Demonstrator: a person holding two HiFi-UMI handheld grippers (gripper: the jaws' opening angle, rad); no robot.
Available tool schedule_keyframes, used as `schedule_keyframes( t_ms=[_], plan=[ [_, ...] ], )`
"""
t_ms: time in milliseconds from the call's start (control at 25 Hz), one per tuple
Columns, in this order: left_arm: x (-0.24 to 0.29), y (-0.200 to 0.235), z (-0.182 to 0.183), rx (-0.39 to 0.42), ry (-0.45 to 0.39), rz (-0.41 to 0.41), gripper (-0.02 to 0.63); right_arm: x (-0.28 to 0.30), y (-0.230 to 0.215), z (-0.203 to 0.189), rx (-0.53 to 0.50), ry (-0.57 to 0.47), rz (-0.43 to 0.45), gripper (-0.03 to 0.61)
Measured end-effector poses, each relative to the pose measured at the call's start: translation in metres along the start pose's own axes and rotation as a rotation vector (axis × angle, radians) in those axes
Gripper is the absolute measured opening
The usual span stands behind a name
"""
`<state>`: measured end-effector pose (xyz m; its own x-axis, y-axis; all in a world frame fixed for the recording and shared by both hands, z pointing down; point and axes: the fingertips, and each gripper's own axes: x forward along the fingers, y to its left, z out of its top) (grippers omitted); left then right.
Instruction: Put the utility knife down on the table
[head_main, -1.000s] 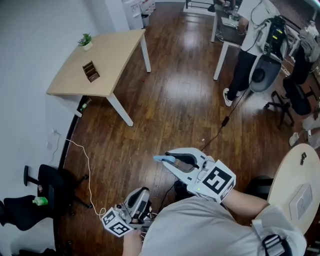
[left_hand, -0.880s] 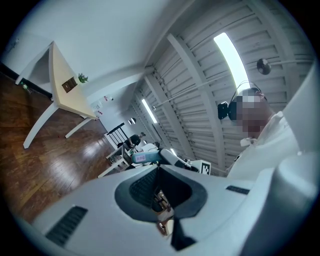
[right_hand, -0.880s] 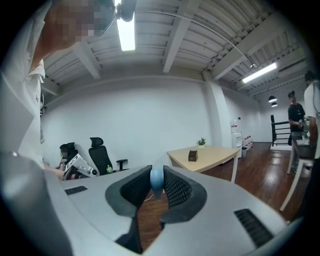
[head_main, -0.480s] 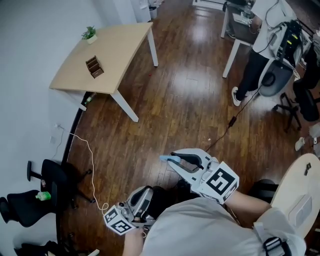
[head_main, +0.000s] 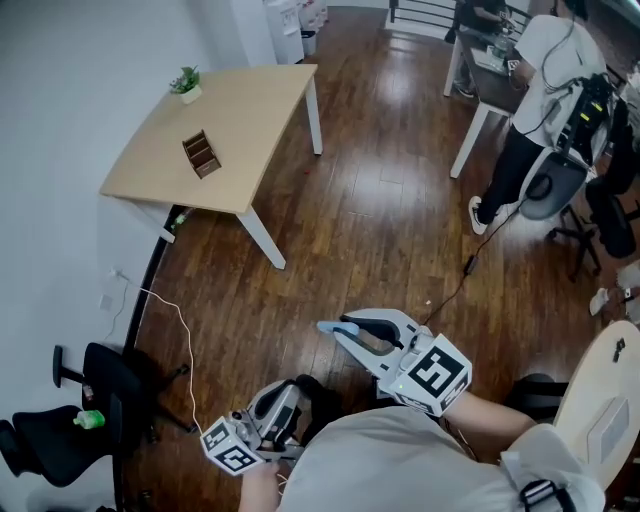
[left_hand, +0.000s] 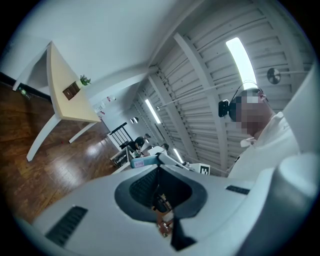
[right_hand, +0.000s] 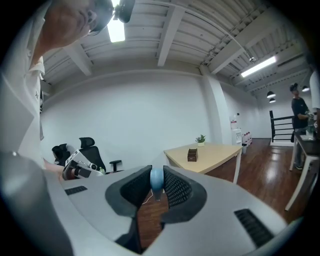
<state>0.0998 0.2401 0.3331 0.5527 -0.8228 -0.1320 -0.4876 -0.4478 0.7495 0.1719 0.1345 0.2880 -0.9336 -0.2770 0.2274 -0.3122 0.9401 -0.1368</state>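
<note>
White plastic at the bottom edge of the head view is my left gripper (head_main: 284, 396), jaws pressed together on nothing. Just above it, right of centre, my right gripper (head_main: 348, 327) pinches the blue utility knife (head_main: 327, 325) over the dark wood floor (head_main: 380, 220). Far off at upper left stands the pale table (head_main: 250, 110), with a small box (head_main: 202, 154) and a plant (head_main: 187, 80) on it.

My right gripper (head_main: 345, 327) is pale grey with black pads (right_hand: 176, 189) and a black-and-white marker cube (head_main: 436, 372); the utility knife (right_hand: 156, 178) is light blue. At eleven o'clock, the table (head_main: 240, 120) is pale wood, white-legged.
</note>
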Motion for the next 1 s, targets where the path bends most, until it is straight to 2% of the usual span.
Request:
schedule_keyframes(
  t_ms=[240, 520, 760, 1000],
  plan=[
    [-0.016, 0.048, 0.062, -0.010, 0.032, -0.029, 0.003, 0.065, -0.006, 0.019, 0.005, 0.011, -0.058, 0.072],
    [-0.039, 0.087, 0.105, -0.028, 0.062, -0.061, 0.003, 0.118, 0.000, 0.022, 0.011, 0.038, -0.118, 0.072],
    [-0.046, 0.108, 0.132, -0.019, 0.077, -0.076, 0.003, 0.149, 0.002, 0.031, 0.003, 0.033, -0.128, 0.072],
    [-0.042, 0.108, 0.134, -0.024, 0.087, -0.078, 0.003, 0.152, -0.005, 0.037, 0.003, 0.028, -0.132, 0.072]
  ],
)
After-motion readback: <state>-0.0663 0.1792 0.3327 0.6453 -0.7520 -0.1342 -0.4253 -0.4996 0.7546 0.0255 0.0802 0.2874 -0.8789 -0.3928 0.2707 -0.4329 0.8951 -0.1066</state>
